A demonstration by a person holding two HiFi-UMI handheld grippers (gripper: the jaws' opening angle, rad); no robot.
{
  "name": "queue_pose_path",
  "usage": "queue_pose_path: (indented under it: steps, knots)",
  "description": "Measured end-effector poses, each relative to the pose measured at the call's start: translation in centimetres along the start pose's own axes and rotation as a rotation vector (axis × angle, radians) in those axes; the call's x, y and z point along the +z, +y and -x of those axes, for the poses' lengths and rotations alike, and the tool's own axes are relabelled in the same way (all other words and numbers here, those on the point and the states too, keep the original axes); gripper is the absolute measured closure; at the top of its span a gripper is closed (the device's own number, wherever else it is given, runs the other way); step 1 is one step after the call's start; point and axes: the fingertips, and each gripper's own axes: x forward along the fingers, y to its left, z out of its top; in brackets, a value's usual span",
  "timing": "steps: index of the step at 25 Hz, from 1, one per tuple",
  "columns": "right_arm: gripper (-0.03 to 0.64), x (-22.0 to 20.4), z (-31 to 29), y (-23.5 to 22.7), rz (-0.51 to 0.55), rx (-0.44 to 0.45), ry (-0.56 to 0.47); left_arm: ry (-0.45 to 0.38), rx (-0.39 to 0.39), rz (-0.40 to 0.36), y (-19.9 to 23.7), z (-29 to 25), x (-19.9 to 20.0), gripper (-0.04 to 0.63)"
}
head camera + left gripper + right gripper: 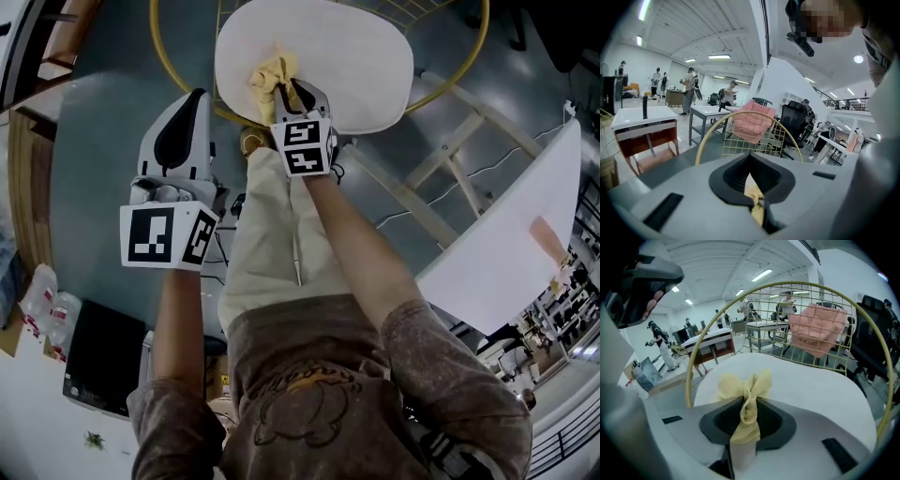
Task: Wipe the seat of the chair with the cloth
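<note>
A small yellow cloth [273, 74] lies bunched on the near edge of the chair's white seat [361, 61], on its left side from the person's standpoint. The seat is ringed by a gold wire frame [471, 67]. The cloth looks thin, soft and very light. It is gathered into a twisted neck that fans into loose folds, so it would likely crumple and drag rather than slide flat. A grip on that bunched middle, with plenty of fabric left spread against the seat, seems the best hold for wiping. The right gripper [287, 96] reaches over the seat's near edge, and its jaws are clamped tight on the twisted neck. The free folds spill ahead of the jaw tips onto the seat. Whether the folds press down firmly or only rest there is unclear. The left gripper [198, 96] is held off the seat to its left, above the grey floor and touching nothing. Its jaws are drawn together. A sliver of yellow shows in the slit between them, and it cannot be identified. A pink fabric [818, 329] hangs on the wire backrest at the far side of the seat.
</note>
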Motion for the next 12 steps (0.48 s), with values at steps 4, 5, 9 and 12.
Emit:
queue_pose_path:
  steps: [4, 5, 9, 12]
  knots:
    - [0.525, -1.0, 0.9, -2.8, 0.028, -0.035, 0.005, 0.007, -0.016, -0.01, -0.7, -0.1, -0.2, 0.586]
    - [0.525, -1.4, 1.2, -3.5, 0.028, -0.047, 0.01, 0.01, -0.019, -0.012, -0.8, -0.2, -0.2, 0.586]
    - [0.525, -3.1, 2.3, -5.8, 0.027, -0.083, 0.025, 0.017, -0.036, -0.021, -1.6, -0.6, -0.4, 0.586]
    - [0.526, -4.5, 3.3, -7.2, 0.034, -0.111, 0.034, 0.023, -0.054, -0.031, -2.5, -0.8, -0.4, 0.586]
